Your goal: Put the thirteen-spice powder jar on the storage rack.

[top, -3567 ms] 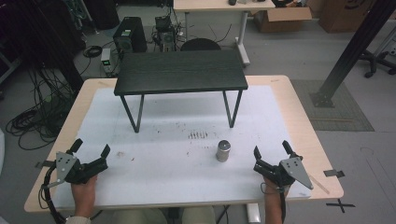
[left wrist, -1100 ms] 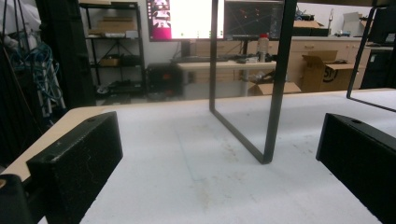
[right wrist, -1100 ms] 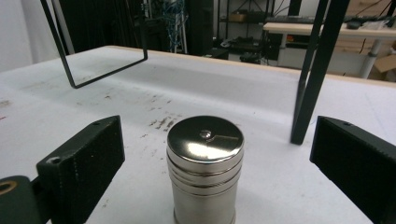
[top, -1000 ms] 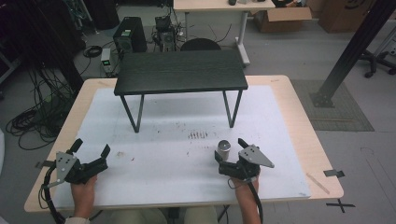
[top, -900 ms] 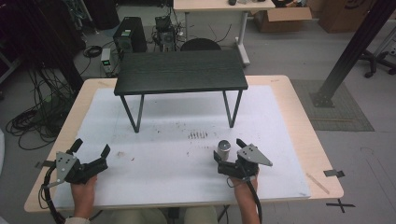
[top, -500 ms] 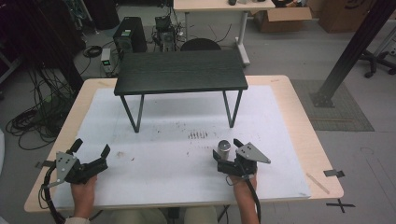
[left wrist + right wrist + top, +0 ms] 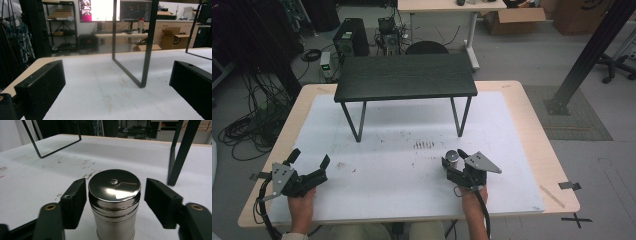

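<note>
Near the front edge of the white table (image 7: 522, 150): left gripper (image 7: 309, 162) with jaws spread wide, holding nothing. Right gripper (image 7: 452, 159) released, jaws either side of upright steel shaker (image 7: 114, 202), left pad almost touching. Behind, small black table (image 7: 406, 76).

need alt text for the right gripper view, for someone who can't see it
A shiny cylindrical steel shaker with a flat lid stands upright on the scuffed white table mat, between the two black jaws of the open right gripper; a gap shows on each side. Behind it rise the thin dark metal legs of a small black table.
</note>
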`<state>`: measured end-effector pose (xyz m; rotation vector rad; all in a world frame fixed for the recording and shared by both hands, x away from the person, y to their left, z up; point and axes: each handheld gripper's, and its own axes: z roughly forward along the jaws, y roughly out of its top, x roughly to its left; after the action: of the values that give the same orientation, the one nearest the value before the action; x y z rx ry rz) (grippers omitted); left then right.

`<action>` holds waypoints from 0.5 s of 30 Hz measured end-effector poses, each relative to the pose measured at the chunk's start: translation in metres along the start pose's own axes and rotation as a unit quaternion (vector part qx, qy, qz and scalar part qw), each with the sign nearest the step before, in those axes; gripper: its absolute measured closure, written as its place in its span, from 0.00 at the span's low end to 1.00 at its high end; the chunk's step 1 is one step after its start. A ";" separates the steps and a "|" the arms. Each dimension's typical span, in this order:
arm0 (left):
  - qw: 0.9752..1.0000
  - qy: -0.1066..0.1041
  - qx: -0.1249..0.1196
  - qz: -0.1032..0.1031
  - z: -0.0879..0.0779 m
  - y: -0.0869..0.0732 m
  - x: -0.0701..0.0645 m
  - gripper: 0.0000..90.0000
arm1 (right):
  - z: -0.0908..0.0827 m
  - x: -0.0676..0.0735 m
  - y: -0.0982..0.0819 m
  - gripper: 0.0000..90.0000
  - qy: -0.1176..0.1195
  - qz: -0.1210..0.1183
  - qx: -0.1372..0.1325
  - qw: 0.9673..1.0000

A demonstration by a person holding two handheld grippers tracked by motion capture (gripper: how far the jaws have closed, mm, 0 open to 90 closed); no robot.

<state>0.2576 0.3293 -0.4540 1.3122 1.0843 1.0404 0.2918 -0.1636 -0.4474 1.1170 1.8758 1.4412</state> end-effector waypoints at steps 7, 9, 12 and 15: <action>1.000 0.000 -0.001 -0.001 0.000 0.000 0.000 0.01 | -0.002 0.001 -0.001 0.53 0.005 -0.005 -0.009 1.000; 1.000 0.000 -0.001 -0.001 0.000 0.000 0.000 0.01 | -0.002 0.001 -0.001 0.54 0.005 -0.008 -0.010 1.000; 1.000 0.000 -0.001 0.000 0.000 0.000 0.000 0.01 | -0.002 0.001 -0.001 0.54 0.005 -0.007 -0.010 1.000; 1.000 0.000 -0.001 0.000 0.000 0.000 0.000 0.01 | -0.003 0.001 -0.001 0.54 0.005 -0.006 -0.012 1.000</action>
<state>0.2575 0.3293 -0.4540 1.3109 1.0839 1.0419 0.2890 -0.1640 -0.4472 1.0880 1.8648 1.4621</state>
